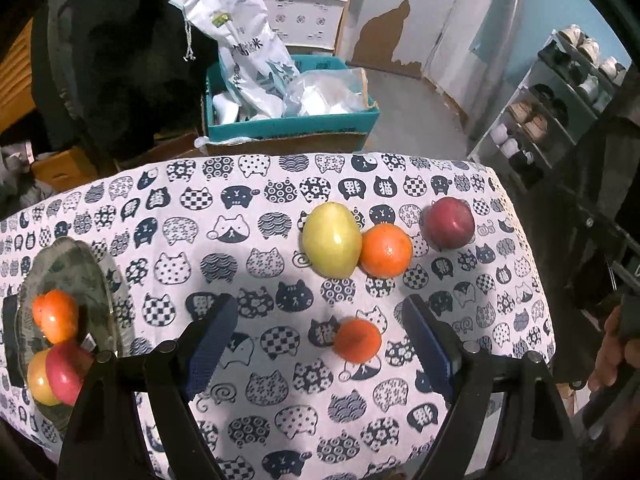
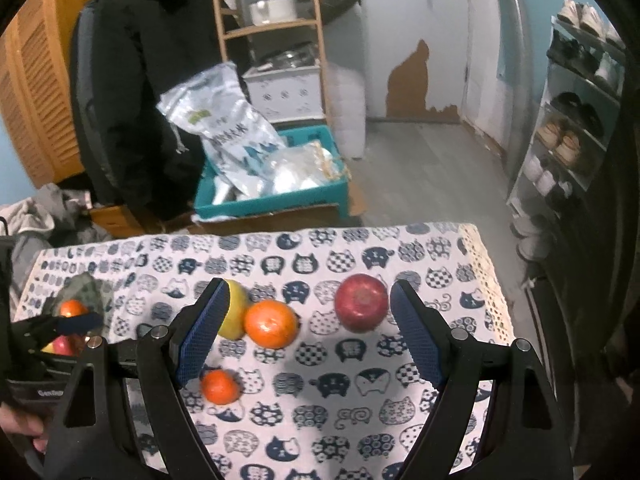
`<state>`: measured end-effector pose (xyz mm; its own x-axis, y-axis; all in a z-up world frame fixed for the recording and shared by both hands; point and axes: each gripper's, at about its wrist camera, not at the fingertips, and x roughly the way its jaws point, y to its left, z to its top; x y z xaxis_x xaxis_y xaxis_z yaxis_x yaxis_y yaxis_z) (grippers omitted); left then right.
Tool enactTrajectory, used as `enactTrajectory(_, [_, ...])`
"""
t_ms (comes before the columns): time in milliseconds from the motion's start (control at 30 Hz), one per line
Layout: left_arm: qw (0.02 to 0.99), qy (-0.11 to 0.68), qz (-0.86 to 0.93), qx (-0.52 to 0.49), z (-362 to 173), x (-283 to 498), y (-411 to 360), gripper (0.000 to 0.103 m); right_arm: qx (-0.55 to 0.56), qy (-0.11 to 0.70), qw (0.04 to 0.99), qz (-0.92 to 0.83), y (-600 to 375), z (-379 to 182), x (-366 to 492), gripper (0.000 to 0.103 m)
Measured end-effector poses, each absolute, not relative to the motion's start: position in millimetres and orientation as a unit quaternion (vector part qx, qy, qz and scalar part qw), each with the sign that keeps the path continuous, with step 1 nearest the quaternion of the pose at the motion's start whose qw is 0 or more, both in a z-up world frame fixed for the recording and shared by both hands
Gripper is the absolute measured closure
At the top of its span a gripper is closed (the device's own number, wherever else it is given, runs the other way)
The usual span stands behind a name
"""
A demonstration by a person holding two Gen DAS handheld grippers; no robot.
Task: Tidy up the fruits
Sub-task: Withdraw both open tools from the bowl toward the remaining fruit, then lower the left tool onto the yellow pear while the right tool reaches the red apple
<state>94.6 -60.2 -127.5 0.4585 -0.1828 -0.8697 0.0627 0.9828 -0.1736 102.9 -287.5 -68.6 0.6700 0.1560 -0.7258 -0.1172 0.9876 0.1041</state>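
Note:
On the cat-print tablecloth point(image 1: 256, 240) lie a yellow-green fruit point(image 1: 331, 245), a large orange point(image 1: 386, 250) touching it, a red apple point(image 1: 450, 222) and a small orange point(image 1: 357, 340). My left gripper point(image 1: 320, 300) hovers open over the cloth, and the small orange shows between its blue pads point(image 1: 212, 344), untouched. A glass plate point(image 1: 92, 280) at the left holds an orange point(image 1: 56, 314), a red apple point(image 1: 66, 372) and a yellow fruit point(image 1: 40, 380). My right gripper point(image 2: 310, 285) is open and empty, with the red apple point(image 2: 361, 302) and large orange point(image 2: 271, 318) seen between its fingers. The left gripper point(image 2: 76, 322) shows near the plate point(image 2: 80, 288).
Behind the table's far edge stands a teal box point(image 1: 288, 128) with white bags. A black coat point(image 2: 132, 80) hangs at the back left, by a wooden shelf point(image 2: 272, 28). A shoe rack point(image 1: 560, 108) stands on the right. A hand point(image 1: 612, 344) shows at the right edge.

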Motion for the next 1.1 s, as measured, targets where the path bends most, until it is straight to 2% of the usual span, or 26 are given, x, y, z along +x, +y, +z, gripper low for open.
enactTrajectory(500, [0.836,0.541,-0.052,-0.078,-176.5,164.1,-72.1,0.018,0.031,0.487,0.872,0.035,-308.8,-144.0,168.0,0.021])
enactTrajectory(933, [0.810,0.574,-0.049,-0.110,-221.7,197.4,-68.8,0.018,0.040,0.528,0.848,0.027,-313.6,-187.4,194.3,0.021])
enactTrajectory(1100, [0.810,0.572,-0.059,-0.117,-228.1,201.8,-69.3,0.013,0.043,0.541,0.840,0.023,-313.7,-203.8,204.4,0.021])
